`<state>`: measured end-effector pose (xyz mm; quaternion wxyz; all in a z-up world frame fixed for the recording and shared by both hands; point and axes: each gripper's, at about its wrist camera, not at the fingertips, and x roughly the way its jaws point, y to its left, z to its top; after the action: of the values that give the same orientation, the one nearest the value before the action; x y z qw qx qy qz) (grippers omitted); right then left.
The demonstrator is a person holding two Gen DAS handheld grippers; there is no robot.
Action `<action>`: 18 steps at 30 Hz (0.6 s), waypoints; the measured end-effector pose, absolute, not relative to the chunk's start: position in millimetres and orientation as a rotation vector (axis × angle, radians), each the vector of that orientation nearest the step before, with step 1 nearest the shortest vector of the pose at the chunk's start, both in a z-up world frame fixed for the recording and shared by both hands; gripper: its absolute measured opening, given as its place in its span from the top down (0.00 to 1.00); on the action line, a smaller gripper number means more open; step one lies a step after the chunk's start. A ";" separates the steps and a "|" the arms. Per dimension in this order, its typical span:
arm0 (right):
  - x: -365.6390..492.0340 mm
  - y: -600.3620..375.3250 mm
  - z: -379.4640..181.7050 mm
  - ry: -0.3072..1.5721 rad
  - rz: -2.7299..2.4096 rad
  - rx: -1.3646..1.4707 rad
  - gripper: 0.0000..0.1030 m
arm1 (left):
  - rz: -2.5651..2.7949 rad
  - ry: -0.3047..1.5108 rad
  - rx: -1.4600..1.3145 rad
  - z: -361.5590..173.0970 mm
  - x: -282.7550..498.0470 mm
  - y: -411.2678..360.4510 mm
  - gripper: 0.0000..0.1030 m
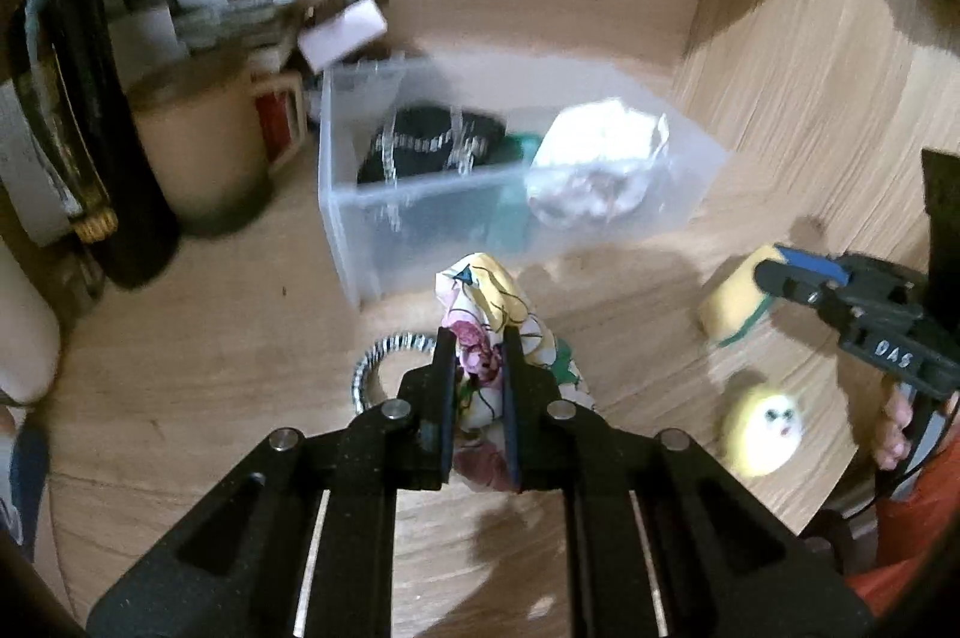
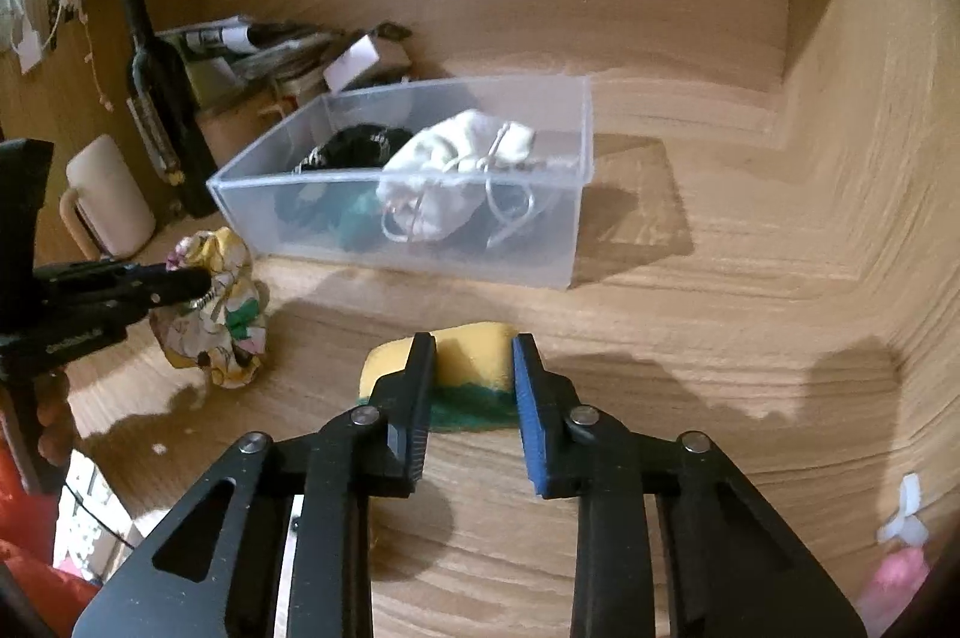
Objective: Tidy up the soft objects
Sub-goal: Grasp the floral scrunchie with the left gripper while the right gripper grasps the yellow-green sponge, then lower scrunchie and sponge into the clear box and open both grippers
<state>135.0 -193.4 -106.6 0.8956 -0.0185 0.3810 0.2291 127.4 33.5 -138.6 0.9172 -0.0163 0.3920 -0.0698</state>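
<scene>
Floral scrunchie [image 1: 489, 338] is pinched between the closed fingers of the left gripper [image 1: 478, 386], lifted just short of the clear bin [image 2: 540, 194]. Right gripper [image 2: 471, 398] is set partly open astride the yellow sponge [image 2: 474, 350] on the counter [image 2: 690, 338]; squeeze not yet evident. Next, judged: scrunchie is carried over the bin wall and released, then sponge is clamped.

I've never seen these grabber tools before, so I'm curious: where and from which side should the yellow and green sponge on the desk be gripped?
Across its two long sides, coming from the near side as the right gripper is placed now. The sponge lies flat with its green scrub layer at the near edge, and its narrow width fits between the open fingers. It is soft, so a gentle squeeze should hold it.
</scene>
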 end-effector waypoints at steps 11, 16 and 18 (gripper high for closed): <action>142.6 -195.4 -69.8 0.654 0.447 -0.025 0.78 | -0.128 0.686 -0.069 -97.0 147.2 41.5 0.88; 155.0 -190.5 -45.6 0.570 0.434 -0.035 0.78 | -0.103 0.635 -0.071 -80.5 161.8 44.0 0.88; 161.9 -187.3 -38.2 0.547 0.430 -0.040 0.78 | -0.095 0.622 -0.084 -75.0 170.9 47.0 0.88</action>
<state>161.9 -187.3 -38.2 0.9399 -0.0194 0.2679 0.2107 170.9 47.0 -75.0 0.9501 -0.0411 0.3057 -0.0469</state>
